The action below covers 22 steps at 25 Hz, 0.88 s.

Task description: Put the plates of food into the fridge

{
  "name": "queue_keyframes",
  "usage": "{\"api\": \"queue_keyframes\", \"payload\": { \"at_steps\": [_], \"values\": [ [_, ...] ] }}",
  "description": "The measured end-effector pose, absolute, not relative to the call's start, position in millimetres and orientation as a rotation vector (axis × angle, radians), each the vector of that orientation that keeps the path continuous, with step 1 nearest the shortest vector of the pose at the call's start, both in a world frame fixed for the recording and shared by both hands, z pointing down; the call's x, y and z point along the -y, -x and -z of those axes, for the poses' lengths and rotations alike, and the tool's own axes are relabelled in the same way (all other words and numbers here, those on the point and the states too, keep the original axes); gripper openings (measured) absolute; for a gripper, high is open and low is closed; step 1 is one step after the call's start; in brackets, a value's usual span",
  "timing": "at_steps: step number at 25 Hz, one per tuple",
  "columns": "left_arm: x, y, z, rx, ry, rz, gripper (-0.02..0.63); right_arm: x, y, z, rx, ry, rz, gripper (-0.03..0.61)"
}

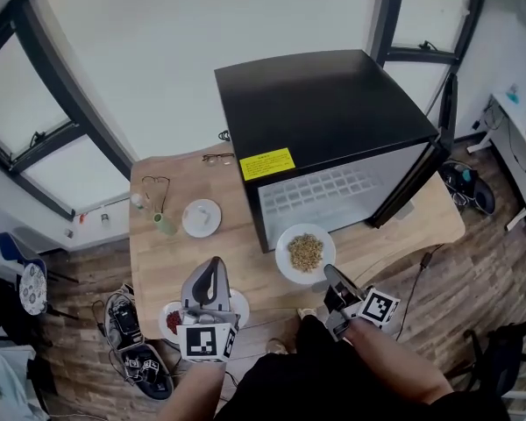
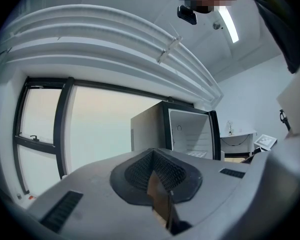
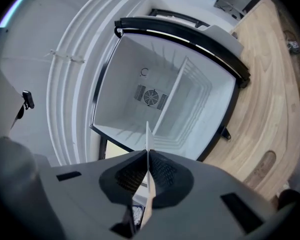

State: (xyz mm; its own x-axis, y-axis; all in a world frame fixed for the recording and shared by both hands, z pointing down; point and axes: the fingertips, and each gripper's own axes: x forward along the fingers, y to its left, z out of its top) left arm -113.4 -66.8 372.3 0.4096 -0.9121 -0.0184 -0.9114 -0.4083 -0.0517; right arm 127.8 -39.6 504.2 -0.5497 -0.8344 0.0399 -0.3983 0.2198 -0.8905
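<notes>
Head view looks steeply down on table [image 1: 158, 261], fridge [image 1: 324, 103]; both gripper views face same fridge, right one closer

Grey tapered left tongs [image 1: 214, 266], dark right tongs [image 1: 328, 274], black-and-white square-marker cube [image 1: 205, 341] on each, black clothing [image 1: 289, 386]

Lab-like room — mini fridge [image 1: 324, 112] on wooden table [image 1: 167, 261], cables [image 1: 114, 323] on floor [image 1: 491, 270].
</notes>
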Motion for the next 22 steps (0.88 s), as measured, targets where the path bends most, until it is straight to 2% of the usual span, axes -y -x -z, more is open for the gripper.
{"api": "queue_keyframes", "payload": {
  "at_steps": [22],
  "values": [
    [113.7, 124.6, -348.8, -1.769, 2.487, 0.018, 0.003, 138.5, -142.9, -465.5, -2.048, 1.099, 1.219, 0.031]
  ]
}}
